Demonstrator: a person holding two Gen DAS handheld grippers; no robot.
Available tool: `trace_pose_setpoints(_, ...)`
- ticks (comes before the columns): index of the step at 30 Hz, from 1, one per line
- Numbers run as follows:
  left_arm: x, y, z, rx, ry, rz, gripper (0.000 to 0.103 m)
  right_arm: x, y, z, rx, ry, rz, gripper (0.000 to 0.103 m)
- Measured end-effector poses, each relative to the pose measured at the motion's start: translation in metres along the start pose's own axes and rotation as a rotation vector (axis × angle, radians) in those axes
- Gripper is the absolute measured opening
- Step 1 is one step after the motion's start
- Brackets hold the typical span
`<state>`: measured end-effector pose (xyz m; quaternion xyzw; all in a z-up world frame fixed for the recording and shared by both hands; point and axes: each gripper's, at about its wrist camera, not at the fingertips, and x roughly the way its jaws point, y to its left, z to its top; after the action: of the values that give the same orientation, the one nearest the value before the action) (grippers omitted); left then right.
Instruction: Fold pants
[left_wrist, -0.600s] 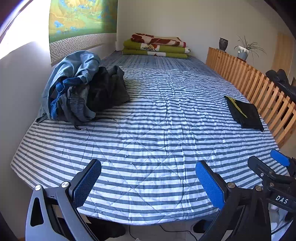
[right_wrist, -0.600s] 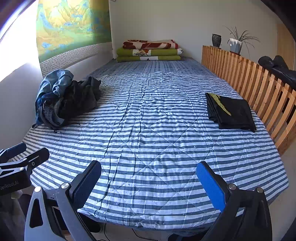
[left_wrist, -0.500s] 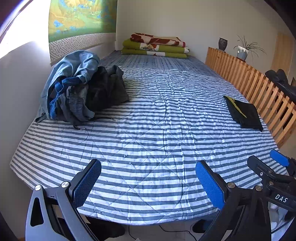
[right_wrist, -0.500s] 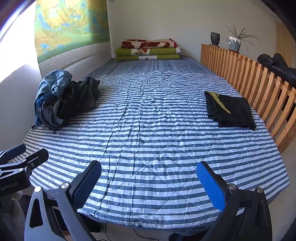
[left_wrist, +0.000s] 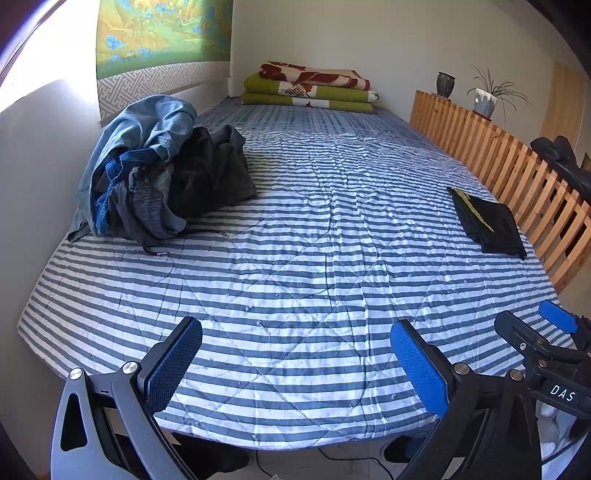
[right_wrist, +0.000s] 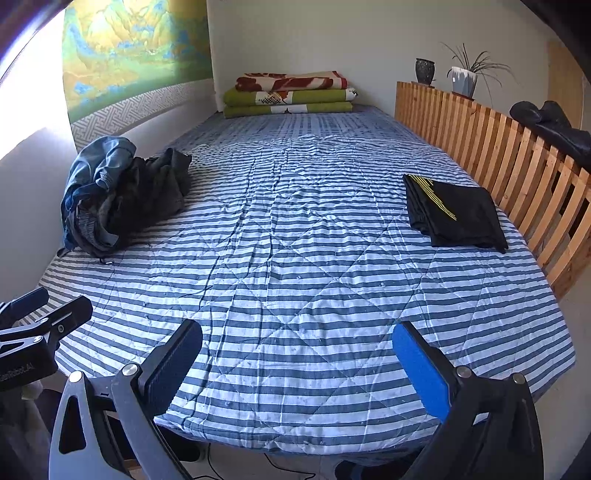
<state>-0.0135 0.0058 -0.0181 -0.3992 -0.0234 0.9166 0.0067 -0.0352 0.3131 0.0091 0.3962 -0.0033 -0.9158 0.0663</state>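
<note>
Grippers idle at bed foot: left gripper and right gripper both fully spread, empty. Unfolded pile awaits; folded black pants set aside.

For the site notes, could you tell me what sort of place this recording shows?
Most likely a bedroom in a home: a bed with a striped quilt, folded blankets stacked at its far end, a pile of unfolded clothes and potted plants on a wooden rail.
</note>
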Motion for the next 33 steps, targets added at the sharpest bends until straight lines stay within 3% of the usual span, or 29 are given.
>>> trace_pose_setpoints(16, 0.013, 0.004, 0.004, -0.006, 0.014, 0.012, 0.103, 0.011, -0.003, 0.001, 0.023, 0.038, 0.082, 0.102)
trace_pose_setpoints(23, 0.016, 0.006, 0.005, -0.012, 0.012, 0.009, 0.103, 0.015, 0.001, 0.001, -0.021, 0.017, 0.002, 0.102)
trace_pose_setpoints(33, 0.012, 0.021, 0.010, -0.028, -0.008, 0.006, 0.103, 0.017, 0.002, 0.009, -0.025, 0.002, -0.049, 0.102)
